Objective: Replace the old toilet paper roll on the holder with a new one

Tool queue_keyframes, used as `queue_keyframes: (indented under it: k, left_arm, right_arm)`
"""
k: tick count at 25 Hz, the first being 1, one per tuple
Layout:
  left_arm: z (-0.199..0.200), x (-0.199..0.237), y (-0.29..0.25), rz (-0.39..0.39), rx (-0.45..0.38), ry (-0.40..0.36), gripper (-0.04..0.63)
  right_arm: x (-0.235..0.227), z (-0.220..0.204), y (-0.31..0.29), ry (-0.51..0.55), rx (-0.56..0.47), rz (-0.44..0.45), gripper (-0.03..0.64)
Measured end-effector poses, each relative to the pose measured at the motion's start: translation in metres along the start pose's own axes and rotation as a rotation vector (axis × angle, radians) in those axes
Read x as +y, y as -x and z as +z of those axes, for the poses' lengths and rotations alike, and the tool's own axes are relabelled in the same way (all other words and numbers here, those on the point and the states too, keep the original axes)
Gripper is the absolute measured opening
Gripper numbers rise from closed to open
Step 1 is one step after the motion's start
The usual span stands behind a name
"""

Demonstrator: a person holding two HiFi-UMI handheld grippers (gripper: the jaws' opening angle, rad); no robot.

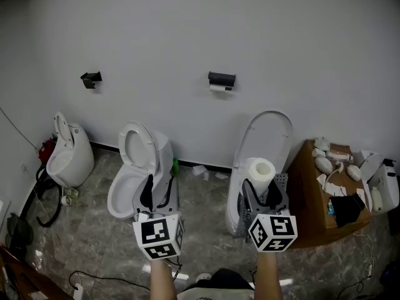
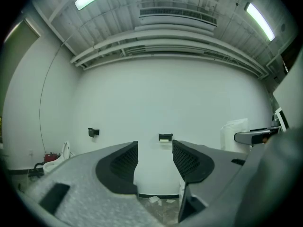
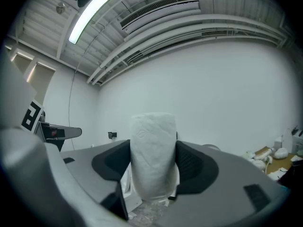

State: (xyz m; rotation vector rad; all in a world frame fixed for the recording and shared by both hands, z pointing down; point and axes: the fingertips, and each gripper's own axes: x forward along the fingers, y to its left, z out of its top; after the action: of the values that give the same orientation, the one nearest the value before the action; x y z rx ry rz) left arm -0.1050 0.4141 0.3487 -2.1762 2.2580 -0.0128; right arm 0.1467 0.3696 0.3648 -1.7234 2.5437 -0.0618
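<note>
Facing a white wall above three toilets, both grippers point level. The right gripper clamps the upright new toilet paper roll, and the left gripper gapes wide with nothing between its jaws. The black holder with the thin old roll is mounted on the wall ahead, well apart from both.
</note>
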Motion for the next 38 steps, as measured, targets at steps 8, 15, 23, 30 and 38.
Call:
queue_keyframes:
  k: [8,15,23,30,38]
  left_arm:
    - [-0.009,0.013,-0.018,0.014,0.016,0.018,0.212]
    - [-0.014,0.013,-0.052,-0.012,0.021,0.025,0.212]
    - [-0.024,0.021,-0.119,-0.002,0.035,0.026,0.212]
    - [-0.014,0.033,-0.208,0.019,0.024,0.012,0.212]
    - [0.012,0.045,-0.317,0.043,-0.013,0.010,0.212]
  right_arm:
    - [0.000,-0.010,-0.021,0.005,0.031,0.002,0.279]
    - [-0.007,-0.016,-0.057,0.003,0.038,0.011,0.279]
    - [-0.020,-0.026,-0.128,0.001,0.050,0.036,0.279]
    - [-0.044,-0.022,-0.223,-0.007,0.045,0.050,0.279]
    - [-0.068,0.000,-0.339,0.008,0.020,0.087,0.279]
